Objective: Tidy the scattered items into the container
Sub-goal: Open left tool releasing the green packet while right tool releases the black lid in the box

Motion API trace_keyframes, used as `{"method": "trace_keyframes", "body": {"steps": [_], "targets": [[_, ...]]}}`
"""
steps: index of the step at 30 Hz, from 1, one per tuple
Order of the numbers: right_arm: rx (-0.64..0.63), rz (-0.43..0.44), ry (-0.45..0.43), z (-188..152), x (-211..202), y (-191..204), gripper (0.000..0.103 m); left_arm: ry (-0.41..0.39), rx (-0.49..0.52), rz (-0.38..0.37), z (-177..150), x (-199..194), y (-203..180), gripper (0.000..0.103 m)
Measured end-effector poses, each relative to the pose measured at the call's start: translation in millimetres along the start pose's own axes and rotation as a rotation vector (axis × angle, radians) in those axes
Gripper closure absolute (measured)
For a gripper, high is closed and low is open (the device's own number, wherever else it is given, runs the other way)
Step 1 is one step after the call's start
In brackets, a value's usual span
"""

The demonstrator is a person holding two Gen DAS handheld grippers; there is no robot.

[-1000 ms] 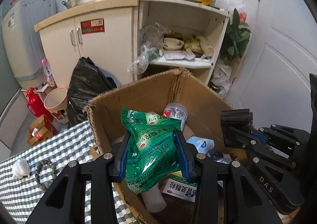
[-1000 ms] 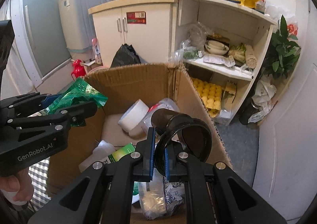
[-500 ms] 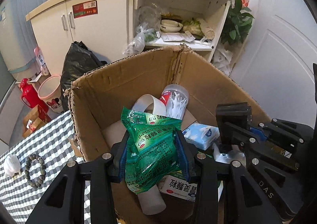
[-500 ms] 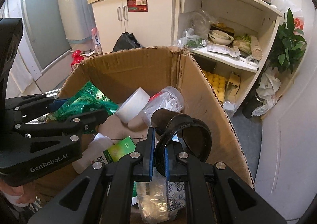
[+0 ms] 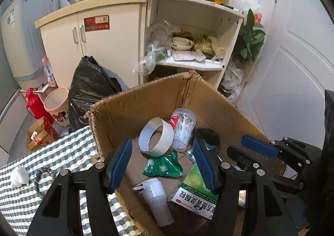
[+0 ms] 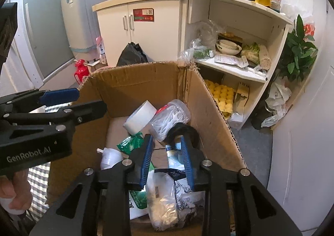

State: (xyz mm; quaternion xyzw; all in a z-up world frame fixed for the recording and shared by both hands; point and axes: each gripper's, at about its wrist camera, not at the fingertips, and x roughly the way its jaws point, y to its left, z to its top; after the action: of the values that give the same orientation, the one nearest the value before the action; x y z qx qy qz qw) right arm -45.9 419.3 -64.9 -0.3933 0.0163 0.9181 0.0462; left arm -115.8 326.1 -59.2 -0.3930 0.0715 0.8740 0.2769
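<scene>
Both tools, L (image 5: 162, 163) & R (image 6: 167, 158), spread and empty above box (image 5: 133, 106), so pouch (image 5: 162, 166) & black ring (image 6: 183, 131) rest inside.

Black hand-held gripper (image 5: 162, 161), blue ribbed pads (image 5: 120, 165), silver screws, white "GenRobot.AI" lettering

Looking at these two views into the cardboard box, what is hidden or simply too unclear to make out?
- Left wrist view: the dark round object is partly behind the left gripper's finger; its shape is unclear.
- Left wrist view: the green and white medicine box is partly covered by that finger.
- Right wrist view: the box floor under the crumpled clear plastic bag is hidden.
- Right wrist view: the white plastic bottle is mostly behind the right gripper.
</scene>
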Motion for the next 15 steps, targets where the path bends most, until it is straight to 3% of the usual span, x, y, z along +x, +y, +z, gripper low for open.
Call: {"method": "trace_keyframes", "body": {"steps": [15], "targets": [[0.011, 0.004, -0.079, 1, -38, 4, 0.075, -0.062, -0.009, 0.043, -2, -45, 1, 0.04]]}}
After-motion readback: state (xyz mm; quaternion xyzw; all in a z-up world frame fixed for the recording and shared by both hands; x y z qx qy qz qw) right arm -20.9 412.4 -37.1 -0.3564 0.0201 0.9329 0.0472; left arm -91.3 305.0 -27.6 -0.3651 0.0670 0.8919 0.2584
